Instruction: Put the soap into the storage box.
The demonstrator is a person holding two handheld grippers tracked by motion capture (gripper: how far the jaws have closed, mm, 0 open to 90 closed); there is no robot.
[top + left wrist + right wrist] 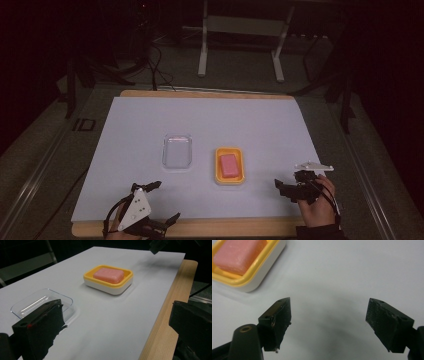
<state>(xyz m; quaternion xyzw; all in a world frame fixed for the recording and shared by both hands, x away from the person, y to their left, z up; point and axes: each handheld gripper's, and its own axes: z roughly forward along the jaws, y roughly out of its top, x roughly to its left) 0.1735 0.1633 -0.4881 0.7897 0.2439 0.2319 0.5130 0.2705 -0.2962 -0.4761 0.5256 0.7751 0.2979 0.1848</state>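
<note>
A pink soap bar (229, 165) lies in a yellow and white soap dish (219, 170) near the middle of the white sheet (210, 120). To its left sits an empty clear plastic tray (177, 151). My left gripper (164, 201) is at the front left edge, open, and holds nothing. In the left gripper view the left gripper (116, 307) faces the clear tray (42, 300), the soap (108, 275) and its dish (107, 288). My right gripper (287, 181) hovers open to the right of the dish. Between the right gripper (328, 305) jaws is bare sheet, with the soap (237, 253) and dish (254, 275) up left.
The sheet covers a wooden tabletop whose front edge (225, 227) shows bare. In the left gripper view that wooden edge (165, 322) runs along the right. Behind the table stand a metal frame (242, 30) and cables (157, 70) on the dark floor.
</note>
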